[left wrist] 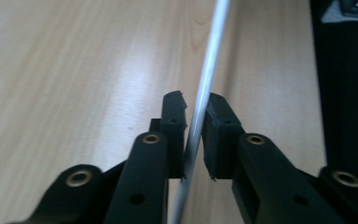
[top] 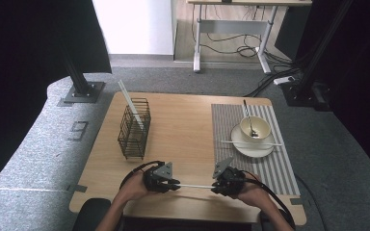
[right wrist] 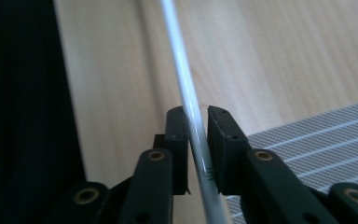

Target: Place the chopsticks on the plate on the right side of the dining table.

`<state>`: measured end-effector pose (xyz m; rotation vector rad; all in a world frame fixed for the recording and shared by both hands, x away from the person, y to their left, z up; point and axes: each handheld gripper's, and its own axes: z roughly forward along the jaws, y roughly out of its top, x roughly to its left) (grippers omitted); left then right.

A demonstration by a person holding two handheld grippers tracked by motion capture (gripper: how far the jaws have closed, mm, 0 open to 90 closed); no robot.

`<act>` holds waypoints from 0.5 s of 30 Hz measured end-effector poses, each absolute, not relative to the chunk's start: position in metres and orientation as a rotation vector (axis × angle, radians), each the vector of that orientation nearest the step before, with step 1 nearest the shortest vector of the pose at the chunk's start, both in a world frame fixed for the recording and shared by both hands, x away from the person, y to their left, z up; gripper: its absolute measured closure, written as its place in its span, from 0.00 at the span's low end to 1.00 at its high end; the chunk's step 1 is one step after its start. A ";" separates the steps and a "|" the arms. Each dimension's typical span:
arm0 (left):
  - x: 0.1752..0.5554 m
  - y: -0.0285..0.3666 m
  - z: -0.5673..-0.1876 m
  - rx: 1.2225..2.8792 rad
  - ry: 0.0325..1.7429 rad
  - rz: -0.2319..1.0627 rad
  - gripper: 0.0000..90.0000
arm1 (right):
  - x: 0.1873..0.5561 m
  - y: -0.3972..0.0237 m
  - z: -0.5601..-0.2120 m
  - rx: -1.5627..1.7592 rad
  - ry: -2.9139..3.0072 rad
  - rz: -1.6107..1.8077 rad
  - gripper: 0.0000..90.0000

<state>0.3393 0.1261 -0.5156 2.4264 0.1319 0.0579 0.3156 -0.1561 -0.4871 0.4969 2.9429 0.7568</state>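
A light wooden table [top: 183, 125] seen from above, w/ a person's 2 hands at its near edge, each holding 1 black two-jaw gripper. All places below are relative to the table.

Between the grippers: 1 thin white chopstick [top: 195, 186], lying level just above the near edge, roughly parallel to it. Left gripper [top: 176, 183] holds one end, right gripper [top: 214, 188] the other; the 2 grippers face each other, near but apart.

Left gripper view: the chopstick [left wrist: 204, 98] runs up between the 2 black jaws; the left pad touches it, but a thin gap shows on the right side, so jaws are narrow around the stick & a firm pinch can't be confirmed. Right gripper view: jaws are narrow & closed on the chopstick [right wrist: 189, 112], both pads against it.

Back left of the table: 1 black wire-mesh basket [top: 134, 129], upright, w/ 1 white chopstick [top: 131, 107] standing tilted in it, top sticking out toward the far left.

Right side of the table: 1 grey striped placemat [top: 289, 166]. On its far half sits 1 white round plate [top: 250, 148], w/ 1 cream bowl [top: 256, 126] on it. 1 metal spoon [top: 248, 118] leans in the bowl, handle pointing away. 1 more white chopstick [top: 274, 143] lies across the plate, just in front of the bowl.

Count: 3 chopsticks, 1 basket, 1 placemat, 1 plate, 1 bowl, 1 spoon, 2 grippers.
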 end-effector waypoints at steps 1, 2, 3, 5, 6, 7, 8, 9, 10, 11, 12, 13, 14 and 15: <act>0.340 0.126 -0.515 2.424 0.135 0.063 0.86 | 0.314 -0.156 -0.487 0.491 2.959 0.762 0.88; 0.340 0.127 -0.516 2.417 0.139 0.074 0.83 | 0.313 -0.155 -0.487 0.487 2.981 0.773 0.90; 0.340 0.128 -0.516 2.413 0.146 0.082 0.83 | 0.313 -0.155 -0.487 0.487 2.981 0.773 0.90; 0.341 0.129 -0.516 2.403 0.161 0.084 0.81 | 0.311 -0.155 -0.486 0.475 2.990 0.799 0.91; 0.342 0.129 -0.516 2.399 0.171 0.087 0.80 | 0.310 -0.155 -0.485 0.474 2.994 0.810 0.91; 0.342 0.130 -0.516 2.392 0.181 0.088 0.78 | 0.309 -0.155 -0.484 0.485 2.990 0.820 0.91; 0.342 0.130 -0.516 2.385 0.192 0.092 0.77 | 0.309 -0.155 -0.484 0.491 2.984 0.827 0.92; 0.343 0.131 -0.516 2.380 0.204 0.101 0.73 | 0.308 -0.156 -0.483 0.494 2.982 0.827 0.92; 0.343 0.132 -0.516 2.376 0.219 0.106 0.68 | 0.308 -0.157 -0.482 0.496 2.977 0.827 0.92; 0.344 0.133 -0.517 2.369 0.239 0.111 0.64 | 0.308 -0.158 -0.482 0.495 2.967 0.826 0.92; 0.345 0.135 -0.517 2.355 0.273 0.117 0.60 | 0.307 -0.159 -0.481 0.499 2.965 0.825 0.92; 0.345 0.137 -0.518 2.349 0.295 0.121 0.55 | 0.307 -0.160 -0.481 0.498 2.955 0.831 0.92; 0.346 0.138 -0.518 2.336 0.324 0.119 0.51 | 0.307 -0.163 -0.480 0.518 2.945 0.844 0.92; 0.347 0.140 -0.519 2.324 0.346 0.117 0.47 | 0.307 -0.165 -0.479 0.528 2.937 0.846 0.92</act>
